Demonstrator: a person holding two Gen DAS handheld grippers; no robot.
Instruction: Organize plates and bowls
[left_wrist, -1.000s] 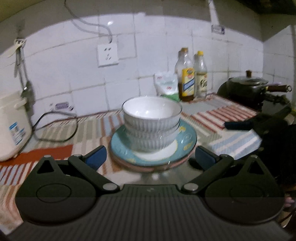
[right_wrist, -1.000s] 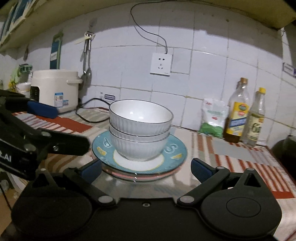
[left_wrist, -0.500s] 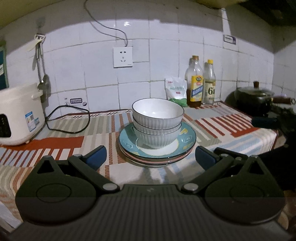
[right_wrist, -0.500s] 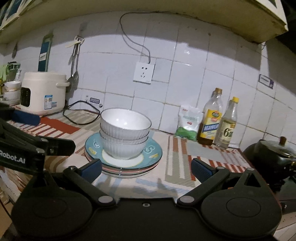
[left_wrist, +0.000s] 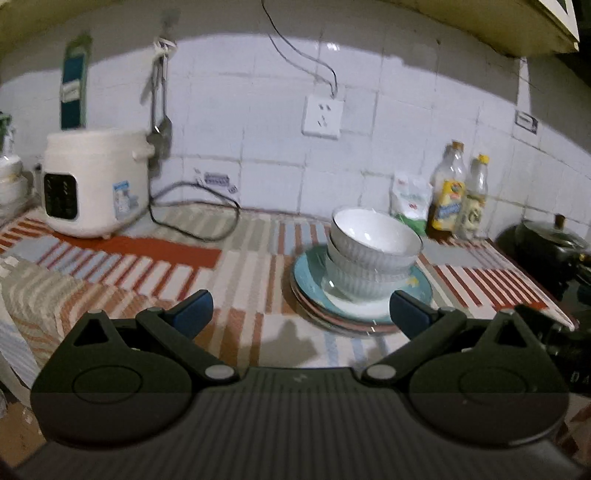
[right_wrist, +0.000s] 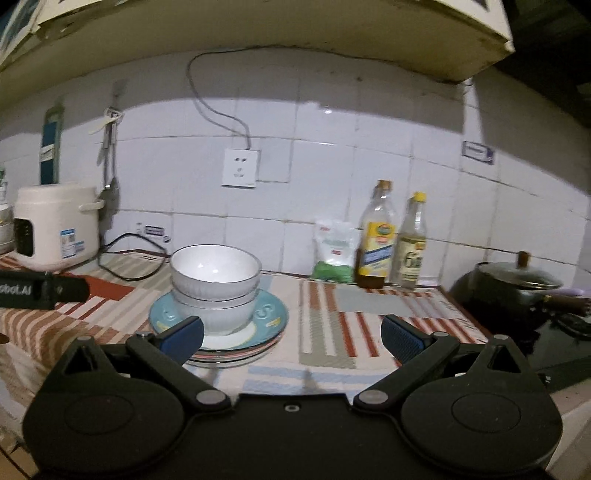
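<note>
Two white ribbed bowls (right_wrist: 215, 271) sit nested on a stack of plates (right_wrist: 271, 314), teal one on top, resting on the striped cloth (left_wrist: 236, 266) that covers the counter. The left gripper (left_wrist: 301, 308) hangs above the cloth with its fingers spread wide and nothing between them, the stack just beside its right fingertip. The right gripper (right_wrist: 291, 334) is likewise spread and empty, its left fingertip overlapping the plates' near rim, though contact is hard to judge in this blur.

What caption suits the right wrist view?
Open right tongs face stacked white bowls on blue plates.
</note>
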